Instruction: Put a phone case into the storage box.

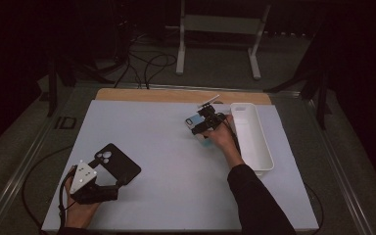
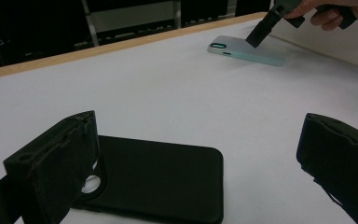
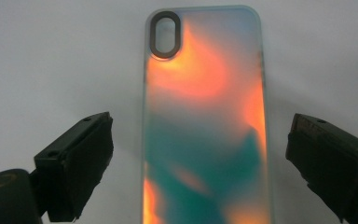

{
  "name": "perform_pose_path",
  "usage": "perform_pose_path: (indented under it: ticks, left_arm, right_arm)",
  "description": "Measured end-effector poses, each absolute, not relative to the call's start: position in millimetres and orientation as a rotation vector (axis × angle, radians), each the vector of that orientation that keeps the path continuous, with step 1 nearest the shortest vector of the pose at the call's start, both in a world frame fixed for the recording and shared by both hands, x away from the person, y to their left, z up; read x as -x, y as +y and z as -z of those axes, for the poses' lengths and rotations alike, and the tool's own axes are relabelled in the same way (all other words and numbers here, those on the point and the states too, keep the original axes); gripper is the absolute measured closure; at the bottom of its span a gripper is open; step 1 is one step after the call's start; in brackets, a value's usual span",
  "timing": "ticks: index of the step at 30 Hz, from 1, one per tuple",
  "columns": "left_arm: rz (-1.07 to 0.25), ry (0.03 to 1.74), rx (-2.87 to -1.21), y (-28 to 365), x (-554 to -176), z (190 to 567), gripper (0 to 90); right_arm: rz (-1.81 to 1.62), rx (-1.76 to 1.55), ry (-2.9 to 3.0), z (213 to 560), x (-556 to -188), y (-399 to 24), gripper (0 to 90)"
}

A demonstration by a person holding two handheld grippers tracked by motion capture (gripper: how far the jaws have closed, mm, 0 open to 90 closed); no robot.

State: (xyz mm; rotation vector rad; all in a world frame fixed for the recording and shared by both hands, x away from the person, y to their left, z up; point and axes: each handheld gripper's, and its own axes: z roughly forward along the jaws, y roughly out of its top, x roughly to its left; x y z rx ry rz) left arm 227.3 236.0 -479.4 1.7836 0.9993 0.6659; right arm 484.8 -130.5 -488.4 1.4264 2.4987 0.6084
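- High view had the white table top [image 1: 176,161] with two phone cases on it, well apart: a black phone case [image 1: 116,164] at the person's near left, an iridescent phone case [image 1: 196,123] toward the far right.
- Left gripper [image 1: 108,192] sat at the near edge of the black case, held in the left hand [image 1: 81,208], grey three-cornered plate on top.
- Left gripper view: black case [image 2: 163,179] lay flat, camera cut-out end by the left jaw. Jaws were spread wide; the left one stood in front of the case's corner, the right one stood off to the side over bare table. Contact with the case: could not tell. Nothing clamped.
- Right gripper [image 1: 200,128] was over the iridescent case, right hand [image 1: 223,133] wrapped round it, dark sleeve trailing back to the near edge.
- Right gripper view: iridescent case [image 3: 205,121] lay flat between the jaws, oval camera cut-out at the far end, orange and teal sheen. Jaws were wide apart, one each side of the case, clear of its edges. No grip.
- Left gripper view also caught that case [image 2: 247,50] far off with one right jaw tip just above it.
- White rectangular tray [image 1: 254,142] lay just beside the right hand, on its right.
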Motion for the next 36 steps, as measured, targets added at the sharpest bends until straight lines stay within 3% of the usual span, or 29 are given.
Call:
perform_pose_path:
  ticks: [36]
  left_arm:
    - [-0.667, 0.999, -1.788, 235.9, -227.3, 479.6, 0.0]
  right_arm:
    - [-0.469, -1.452, 2.554, 507.8, -484.5, -135.2, 7.3]
